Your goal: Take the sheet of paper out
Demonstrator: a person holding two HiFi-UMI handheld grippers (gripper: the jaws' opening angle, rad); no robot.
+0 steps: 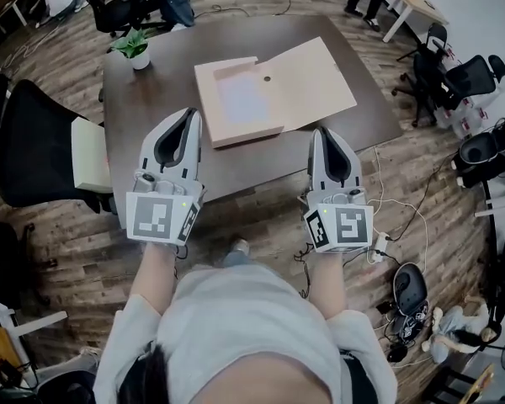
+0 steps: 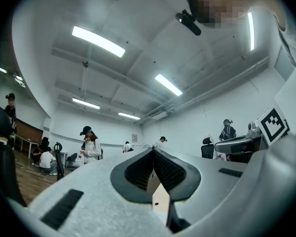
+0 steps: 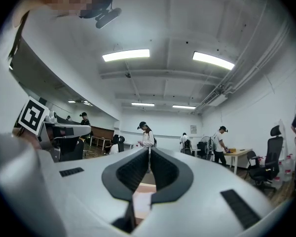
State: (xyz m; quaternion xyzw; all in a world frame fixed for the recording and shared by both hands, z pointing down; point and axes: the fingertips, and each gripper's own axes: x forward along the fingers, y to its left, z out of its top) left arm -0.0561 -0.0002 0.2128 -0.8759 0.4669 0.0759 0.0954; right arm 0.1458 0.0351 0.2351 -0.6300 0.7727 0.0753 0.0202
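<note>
Pointing forward over the near edge of the worktop, the left hand-held gripper has its jaws pressed together at the tips with nothing between them. The right hand-held gripper is level with it, also pressed together and empty. Ahead of both tips, between their two lines, an open cardboard folder lies flat on the worktop. The sheet of paper rests inside the folder's left half, just ahead and right of the left hand-held gripper. A potted plant stands farther ahead, to that gripper's left.
</note>
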